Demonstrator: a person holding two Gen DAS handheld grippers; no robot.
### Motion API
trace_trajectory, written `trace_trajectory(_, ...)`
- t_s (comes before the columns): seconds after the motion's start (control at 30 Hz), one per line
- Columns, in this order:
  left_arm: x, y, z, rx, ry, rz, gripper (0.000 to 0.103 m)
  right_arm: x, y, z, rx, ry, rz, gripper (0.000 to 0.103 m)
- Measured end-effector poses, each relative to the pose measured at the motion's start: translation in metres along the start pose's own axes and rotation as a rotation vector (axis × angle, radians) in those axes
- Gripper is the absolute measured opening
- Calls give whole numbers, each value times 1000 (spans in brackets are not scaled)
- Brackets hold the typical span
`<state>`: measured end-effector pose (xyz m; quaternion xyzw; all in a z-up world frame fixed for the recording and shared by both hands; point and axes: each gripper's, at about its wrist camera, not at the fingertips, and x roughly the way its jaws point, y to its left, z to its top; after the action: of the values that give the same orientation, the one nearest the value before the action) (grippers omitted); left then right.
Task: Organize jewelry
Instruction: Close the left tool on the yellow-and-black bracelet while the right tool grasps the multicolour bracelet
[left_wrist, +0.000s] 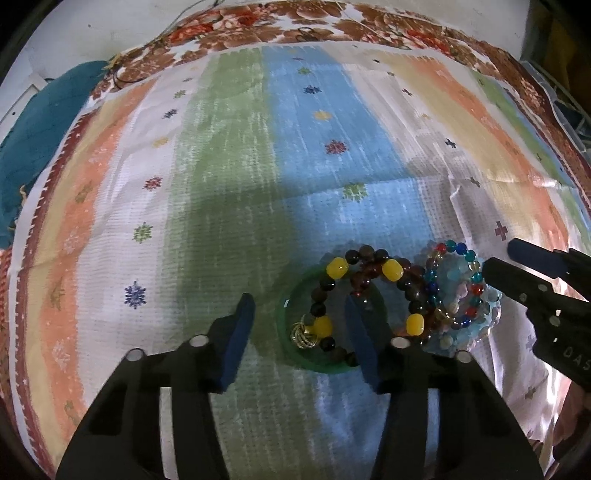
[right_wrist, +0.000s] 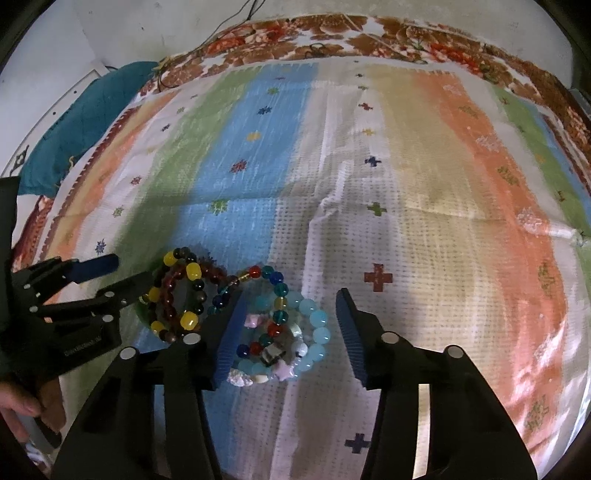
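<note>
Jewelry lies in a tight cluster on a striped cloth (left_wrist: 229, 155) printed with small flower and cross motifs; whether a desk or a bed lies beneath it cannot be told. In the left wrist view, the left hand-held gripper (left_wrist: 297, 334) stands wide open with nothing held, its jaws straddling the 9 o'clock rim of a green bangle (left_wrist: 286, 332). One blue pad sits outside the ring at 9 o'clock; the other rests over the ring's interior. A dark beaded bracelet with yellow beads (left_wrist: 391, 269) lies across the bangle, with a small gold ring charm (left_wrist: 303, 335) at its 7 o'clock side. Touching it at 3 o'clock is a pile of pale blue and multicoloured bead bracelets (left_wrist: 461, 295). In the right wrist view, the right hand-held gripper (right_wrist: 291, 336) is likewise wide open and empty (its jaws bracket the pale blue pile (right_wrist: 310, 325), the left pad overlapping the pile's 9 o'clock edge). The right pad stands clear of the beads at 3 o'clock. A teal fabric (left_wrist: 37, 140) lies at the cloth's 10 o'clock border.
</note>
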<state>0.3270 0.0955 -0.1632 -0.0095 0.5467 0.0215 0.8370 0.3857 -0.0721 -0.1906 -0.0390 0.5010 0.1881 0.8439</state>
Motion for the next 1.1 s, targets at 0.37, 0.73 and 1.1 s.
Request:
trace_trajectory(0.37, 15, -5, 1, 25, 22, -15, 33, 17, -2, 0, 18, 30, 4, 39)
trace_trajectory(0.73, 18, -9, 2, 47, 22, -34, 16, 25, -6, 0, 17, 44, 7, 28)
trace_trajectory(1.1, 26, -11, -3, 51, 40, -29, 12, 26, -6, 0, 3, 50, 2, 16)
